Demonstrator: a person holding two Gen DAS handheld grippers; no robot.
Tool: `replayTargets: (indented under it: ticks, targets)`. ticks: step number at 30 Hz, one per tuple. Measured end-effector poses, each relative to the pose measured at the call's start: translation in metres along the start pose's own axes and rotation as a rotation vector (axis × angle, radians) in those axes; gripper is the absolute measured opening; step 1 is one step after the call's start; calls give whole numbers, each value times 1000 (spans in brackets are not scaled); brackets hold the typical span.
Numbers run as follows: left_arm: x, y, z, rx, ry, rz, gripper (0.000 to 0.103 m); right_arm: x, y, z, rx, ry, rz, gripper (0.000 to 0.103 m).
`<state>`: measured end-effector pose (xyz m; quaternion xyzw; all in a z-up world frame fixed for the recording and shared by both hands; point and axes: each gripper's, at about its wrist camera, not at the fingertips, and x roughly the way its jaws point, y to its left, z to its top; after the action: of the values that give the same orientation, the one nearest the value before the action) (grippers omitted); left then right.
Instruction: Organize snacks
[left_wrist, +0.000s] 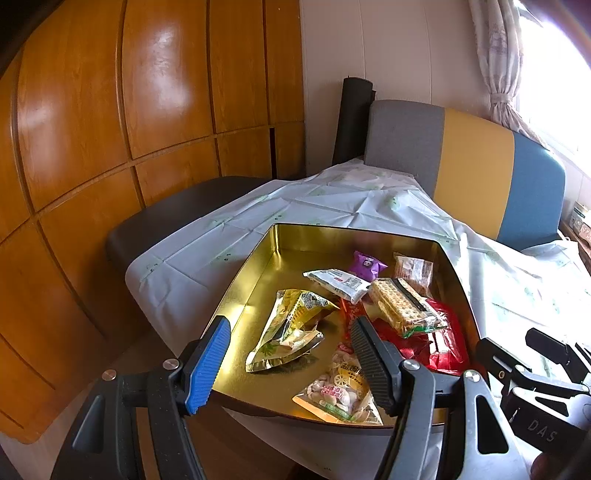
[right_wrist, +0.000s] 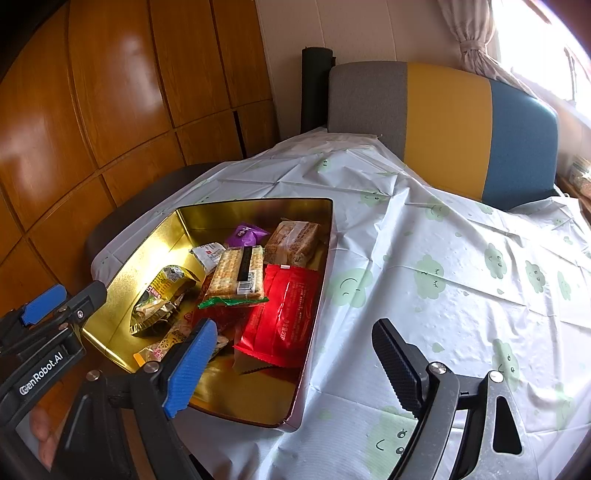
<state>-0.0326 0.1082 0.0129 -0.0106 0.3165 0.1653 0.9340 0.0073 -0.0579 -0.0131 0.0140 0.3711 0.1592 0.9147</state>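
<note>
An open gold tin (left_wrist: 255, 280) (right_wrist: 258, 201) stands on the tablecloth and holds several snacks. Among them are a gold foil packet (left_wrist: 291, 325) (right_wrist: 159, 299), a cracker pack (left_wrist: 402, 306) (right_wrist: 236, 273), a red packet (left_wrist: 439, 343) (right_wrist: 284, 317), a purple sweet (left_wrist: 365, 264) (right_wrist: 245, 232) and a clear bag of candies (left_wrist: 340, 387) (right_wrist: 166, 343). My left gripper (left_wrist: 288, 365) (right_wrist: 70, 295) hovers open over the tin's near left corner, holding nothing. At the tin's near right edge, my right gripper (right_wrist: 295, 365) (left_wrist: 517, 343) is open and empty.
A white tablecloth with green clouds (right_wrist: 443, 280) covers the table to the right of the tin. A grey, yellow and blue chair back (right_wrist: 443, 122) stands behind the table. A dark seat (left_wrist: 177, 214) and wooden cabinet doors (left_wrist: 110, 147) are on the left.
</note>
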Motion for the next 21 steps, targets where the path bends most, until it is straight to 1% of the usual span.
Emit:
replayTargets:
  ticks: [9,13,16,18,21]
  targets:
    - [-2,1,2,-4,-6,-5,69,1,2,0,-7,-1,-1,87]
    - [-1,2,2,-8,2,-19,69,1,3,-1,-11,1,-1,87]
    - [-1,3,2,-29,0,-49,69,1,3,-1,-13,2,-3,87]
    - [-1,5,3,-40,-14,-51,66,1,1,-1,-12,3,-4,87]
    - [1,6,5,-44,-12,-56,65,-1,-7,2,-5,-8,-13,87]
